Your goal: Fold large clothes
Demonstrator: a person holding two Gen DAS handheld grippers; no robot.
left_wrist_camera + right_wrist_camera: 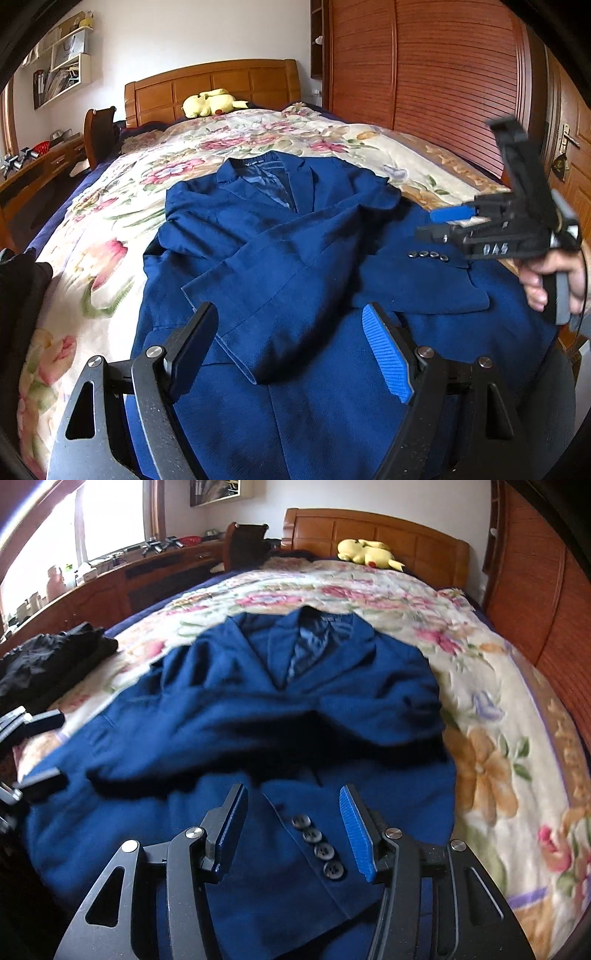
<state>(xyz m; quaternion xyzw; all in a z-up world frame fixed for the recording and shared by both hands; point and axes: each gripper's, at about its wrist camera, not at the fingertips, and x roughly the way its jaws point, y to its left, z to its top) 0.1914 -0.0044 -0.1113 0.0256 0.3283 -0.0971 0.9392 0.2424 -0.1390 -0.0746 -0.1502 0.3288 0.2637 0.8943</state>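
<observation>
**Risk of disturbing the sleeves already laid across the jacket**

The blue jacket [280,236] lies face up on the floral bedspread [110,206], with its collar toward the headboard and both sleeves crossed over the chest. The right gripper [293,827] has its jaws apart, and nothing is pressed between them. The right sleeve cuff [321,849], with its row of four buttons, lies just under the gap. The left gripper [288,336] is also wide open and empty, above the lower part of the jacket and the end of the other sleeve [236,314].

In my judgement, the next step is to take the hem and fold it upward. The danger is that a finger catches a cuff together with the hem, so the crossed sleeves are pulled out of place. The smooth lining may also let layers slide. If the two hands lift unevenly, the fold will be crooked.
</observation>
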